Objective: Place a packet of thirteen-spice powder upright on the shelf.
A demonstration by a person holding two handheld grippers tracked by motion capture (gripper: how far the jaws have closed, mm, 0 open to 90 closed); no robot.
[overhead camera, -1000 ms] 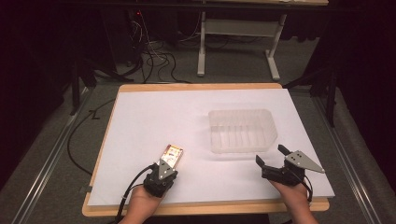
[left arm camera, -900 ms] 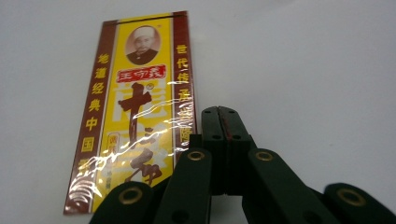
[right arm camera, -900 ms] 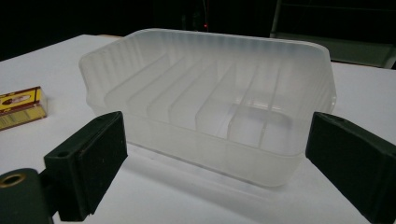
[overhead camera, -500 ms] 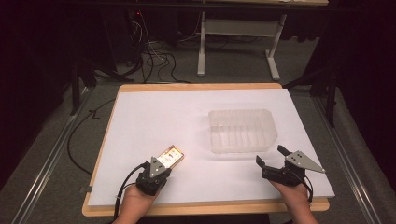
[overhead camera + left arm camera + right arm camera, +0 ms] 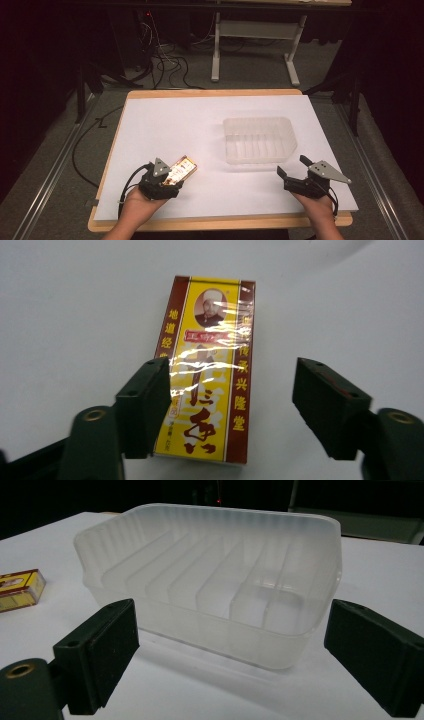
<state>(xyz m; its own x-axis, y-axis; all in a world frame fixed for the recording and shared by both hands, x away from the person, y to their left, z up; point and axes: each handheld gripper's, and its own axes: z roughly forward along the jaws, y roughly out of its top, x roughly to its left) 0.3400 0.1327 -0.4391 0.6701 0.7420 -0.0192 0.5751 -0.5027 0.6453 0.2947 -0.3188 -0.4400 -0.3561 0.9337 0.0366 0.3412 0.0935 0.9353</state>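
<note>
Here the left gripper point(image 5: 227, 405) has just been opening, its jaws now wide and astride the yellow-and-red carton point(image 5: 209, 367), which lies flat on the white table point(image 5: 165, 125) untouched by either pad. This looks like the start of a pickup. Next, I judge, the jaws must close on the carton's 2 long sides and carry it toward the clear ribbed tray point(image 5: 258, 139), before which the right gripper point(image 5: 227, 650) waits open and empty.

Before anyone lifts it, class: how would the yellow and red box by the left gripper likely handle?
The yellow and red box looks stiff and probably light. Its glossy film wrap glints, so it may slip between pads. Lying flat on the table, it should slide rather than roll or tip.
</note>
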